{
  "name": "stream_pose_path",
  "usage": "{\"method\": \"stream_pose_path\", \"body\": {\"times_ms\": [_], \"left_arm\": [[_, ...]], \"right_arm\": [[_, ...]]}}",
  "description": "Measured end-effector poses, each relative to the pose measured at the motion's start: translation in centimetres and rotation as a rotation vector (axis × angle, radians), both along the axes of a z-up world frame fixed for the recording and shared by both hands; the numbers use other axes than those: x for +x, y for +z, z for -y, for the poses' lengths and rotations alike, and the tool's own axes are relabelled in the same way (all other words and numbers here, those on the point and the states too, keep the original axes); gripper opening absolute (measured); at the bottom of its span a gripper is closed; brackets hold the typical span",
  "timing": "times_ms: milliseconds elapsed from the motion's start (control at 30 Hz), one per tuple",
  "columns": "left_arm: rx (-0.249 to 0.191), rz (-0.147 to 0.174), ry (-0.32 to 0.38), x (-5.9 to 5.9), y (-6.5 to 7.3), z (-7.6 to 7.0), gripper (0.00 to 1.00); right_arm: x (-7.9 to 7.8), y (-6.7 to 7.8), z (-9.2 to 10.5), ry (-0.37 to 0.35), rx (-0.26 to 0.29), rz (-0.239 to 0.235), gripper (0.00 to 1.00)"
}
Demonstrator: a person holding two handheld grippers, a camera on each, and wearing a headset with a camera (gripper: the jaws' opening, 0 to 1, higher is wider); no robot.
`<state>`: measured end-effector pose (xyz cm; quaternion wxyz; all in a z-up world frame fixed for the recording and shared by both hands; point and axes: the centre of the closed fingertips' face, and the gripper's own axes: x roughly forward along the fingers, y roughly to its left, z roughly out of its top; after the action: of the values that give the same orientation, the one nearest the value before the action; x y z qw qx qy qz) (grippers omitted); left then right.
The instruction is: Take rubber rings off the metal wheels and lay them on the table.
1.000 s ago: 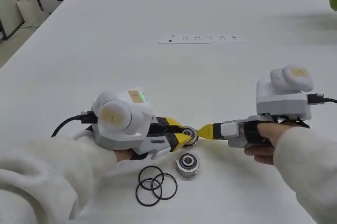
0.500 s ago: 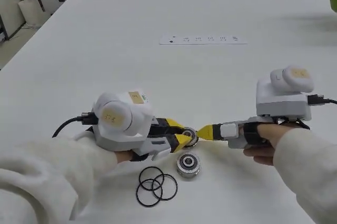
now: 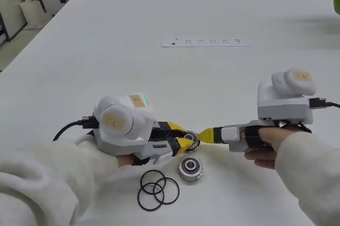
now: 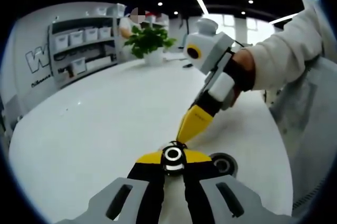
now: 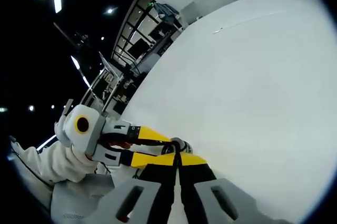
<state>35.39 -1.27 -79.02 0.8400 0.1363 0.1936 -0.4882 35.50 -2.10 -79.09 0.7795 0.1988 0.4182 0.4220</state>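
Note:
My left gripper (image 3: 183, 141) (image 4: 174, 158) is shut on a small metal wheel (image 3: 192, 139) (image 4: 174, 155) and holds it just above the table. From the right, my right gripper (image 3: 205, 134) (image 5: 177, 156) meets that wheel (image 5: 178, 144). Its yellow jaws are closed together at the wheel's rim, seemingly pinching its black rubber ring. A second metal wheel (image 3: 190, 167) (image 4: 224, 163) lies flat on the table just in front of the held one. Three black rubber rings (image 3: 158, 188) lie overlapping on the table near my left hand.
A white power strip (image 3: 206, 41) lies farther back on the white table (image 3: 159, 77). A black cable (image 3: 66, 127) trails from the left gripper. A potted plant (image 4: 148, 42) stands at the table's far right end.
Both grippers keep the same hold at the wheel. The whole scene has shifted slightly with the camera.

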Motion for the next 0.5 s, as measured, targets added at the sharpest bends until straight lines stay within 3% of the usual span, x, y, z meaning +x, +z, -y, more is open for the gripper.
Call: {"method": "stream_pose_path", "body": {"times_ms": [500], "left_arm": [[-0.002, 0.001, 0.006, 0.02, -0.02, 0.01, 0.14]], "right_arm": [[-0.23, 0.27, -0.24, 0.0, 0.009, 0.0, 0.0]]}}
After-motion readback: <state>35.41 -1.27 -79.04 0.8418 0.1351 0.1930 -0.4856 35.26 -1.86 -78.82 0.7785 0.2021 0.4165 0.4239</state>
